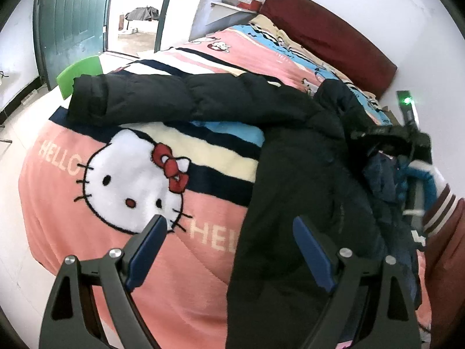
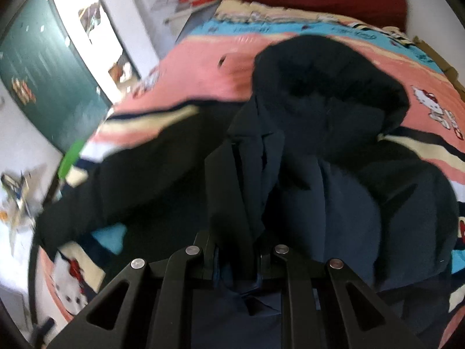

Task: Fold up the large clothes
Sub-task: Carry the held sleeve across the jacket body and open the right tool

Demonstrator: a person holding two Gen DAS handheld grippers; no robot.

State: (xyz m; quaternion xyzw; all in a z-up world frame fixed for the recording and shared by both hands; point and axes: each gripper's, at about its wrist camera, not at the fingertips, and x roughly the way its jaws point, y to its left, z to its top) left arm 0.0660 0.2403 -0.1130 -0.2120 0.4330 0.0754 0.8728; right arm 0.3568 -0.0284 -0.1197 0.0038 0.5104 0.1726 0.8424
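jacket pinched by right gripper fingers | left gripper wide, over blanket

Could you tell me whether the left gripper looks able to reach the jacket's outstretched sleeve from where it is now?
Probably yes: the left gripper is open and empty, and only bare blanket lies between it and the sleeve, which rests uncovered.

A bed carries a pink Hello Kitty blanket, with a black padded jacket spread across it.
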